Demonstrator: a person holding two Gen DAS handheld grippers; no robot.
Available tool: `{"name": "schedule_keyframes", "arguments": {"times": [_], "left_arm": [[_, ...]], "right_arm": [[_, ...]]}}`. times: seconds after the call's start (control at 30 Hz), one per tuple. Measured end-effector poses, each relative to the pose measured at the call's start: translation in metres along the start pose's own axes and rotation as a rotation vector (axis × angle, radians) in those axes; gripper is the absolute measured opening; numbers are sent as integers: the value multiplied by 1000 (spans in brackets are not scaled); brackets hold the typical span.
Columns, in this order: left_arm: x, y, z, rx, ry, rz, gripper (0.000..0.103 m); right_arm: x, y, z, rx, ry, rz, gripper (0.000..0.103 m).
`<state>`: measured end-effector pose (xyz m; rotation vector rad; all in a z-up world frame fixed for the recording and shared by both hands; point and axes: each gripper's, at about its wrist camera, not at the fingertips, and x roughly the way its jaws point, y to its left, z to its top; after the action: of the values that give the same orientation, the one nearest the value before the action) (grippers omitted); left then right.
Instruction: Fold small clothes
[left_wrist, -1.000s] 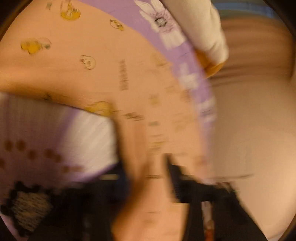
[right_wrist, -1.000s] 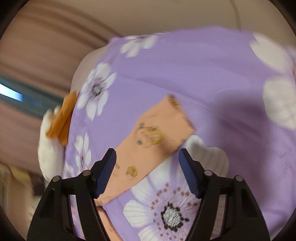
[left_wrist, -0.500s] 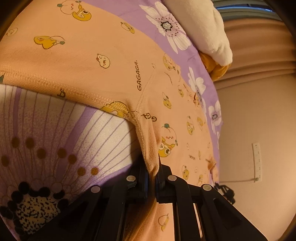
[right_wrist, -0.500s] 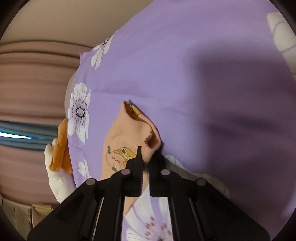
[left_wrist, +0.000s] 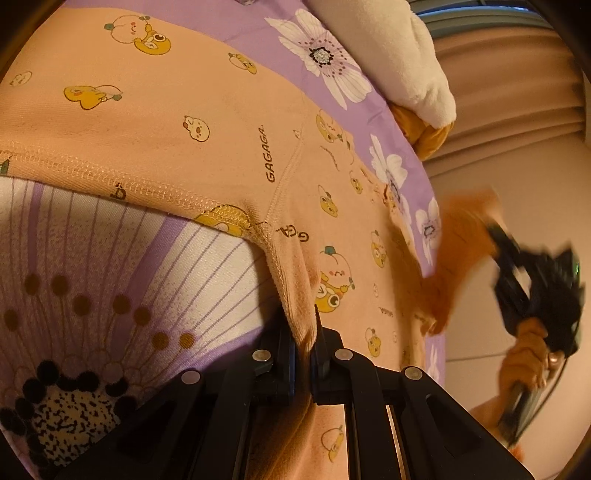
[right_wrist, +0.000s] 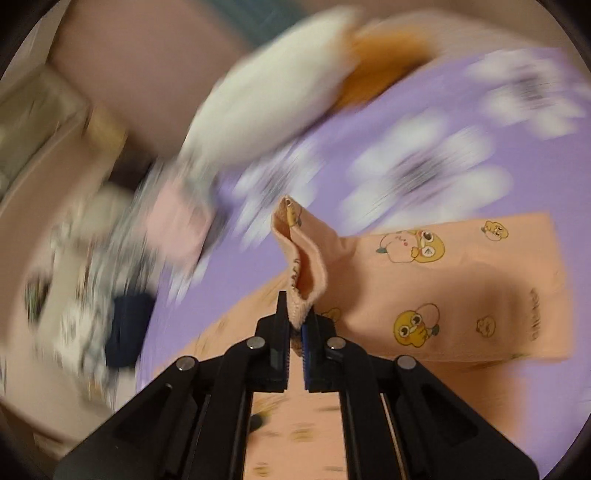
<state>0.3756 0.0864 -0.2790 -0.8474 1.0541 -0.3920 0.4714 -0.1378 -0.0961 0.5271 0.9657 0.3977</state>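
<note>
A small peach garment (left_wrist: 207, 122) printed with yellow cartoon animals lies on a purple flowered bedsheet (left_wrist: 92, 258). My left gripper (left_wrist: 303, 332) is shut on a fold of the garment at its hem seam. My right gripper (right_wrist: 295, 325) is shut on the cuff end of the garment (right_wrist: 443, 288) and holds it lifted off the sheet. In the left wrist view the right gripper (left_wrist: 532, 284) shows at the right, blurred, in a hand with peach cloth trailing from it.
A white and orange plush toy (left_wrist: 402, 62) lies at the sheet's far edge, also shown blurred in the right wrist view (right_wrist: 280, 92). A blurred pile of other clothes (right_wrist: 110, 258) lies at the left beyond the purple sheet (right_wrist: 461, 110). Curtains (left_wrist: 517, 85) hang behind.
My right gripper has lifted the pinched cuff off the sheet and swung fast, blurring its view. My left gripper stays shut on the hem fold, nearly still.
</note>
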Motion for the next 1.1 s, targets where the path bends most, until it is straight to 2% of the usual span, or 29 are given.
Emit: {"name": "schedule_keyframes", "arguments": {"times": [0.07, 0.17, 0.27, 0.33, 0.37, 0.4, 0.43, 0.47, 0.5, 0.53, 0.57, 0.6, 0.63, 0.67, 0.73, 0.77, 0.8, 0.87, 0.9, 0.97, 1.03, 1.1], "left_arm": [[-1, 4, 0, -26, -8, -21, 11], [-1, 3, -2, -4, -24, -20, 11], [0, 0, -2, 16, -28, -10, 11], [-4, -4, 2, 17, 15, 19, 11], [-11, -7, 4, 0, 33, 30, 11], [-20, -9, 4, -14, 35, 52, 26], [-34, -16, 5, -17, 7, 112, 38], [-53, -27, 5, 8, -68, 197, 61], [-68, -41, 4, 41, -148, 279, 64], [-81, -59, 3, 109, -230, 337, 64], [-87, -74, 3, 176, -252, 305, 64], [-86, -85, 5, 206, -221, 224, 64], [-78, -92, 8, 194, -145, 115, 64], [-66, -96, 10, 153, -76, 43, 64], [-41, -104, 12, 100, -25, -8, 64], [-25, -108, 15, 112, -22, 9, 64], [-8, -111, 19, 117, -23, 65, 64], [25, -108, 27, 88, 2, 250, 64], [44, -107, 31, 91, 25, 313, 63], [61, -104, 33, 109, 12, 336, 59], [65, -112, 34, 146, -73, 392, 44], [67, -118, 39, 175, -125, 446, 14]], "right_arm": [[58, 19, -19, 11, 118, -2, 7], [102, 9, -35, 116, 265, -9, 10], [77, -7, -27, 167, 282, 40, 23], [34, -19, -18, 154, 236, 25, 50], [4, -24, -11, 125, 188, 7, 56], [-28, -30, -11, 75, 129, -21, 63], [-54, -36, -13, 21, 73, -62, 67], [-84, -51, -15, -31, 16, -121, 71], [-116, -69, -24, -77, -53, -223, 78], [-132, -81, -32, -88, -89, -292, 80], [-148, -98, -43, -83, -112, -373, 80], [-156, -115, -52, -65, -112, -424, 80], [-161, -129, -62, -41, -103, -448, 80], [-164, -146, -73, -9, -88, -458, 79], [-163, -166, -86, 45, -61, -435, 76], [-160, -173, -92, 76, -42, -415, 74], [-157, -179, -98, 110, -24, -386, 72], [-153, -176, -107, 143, -10, -324, 71], [-150, -171, -109, 136, -2, -314, 71], [-151, -164, -116, 87, 11, -347, 71], [-150, -159, -116, 2, 24, -406, 71], [-144, -152, -110, -74, 29, -453, 67]]}}
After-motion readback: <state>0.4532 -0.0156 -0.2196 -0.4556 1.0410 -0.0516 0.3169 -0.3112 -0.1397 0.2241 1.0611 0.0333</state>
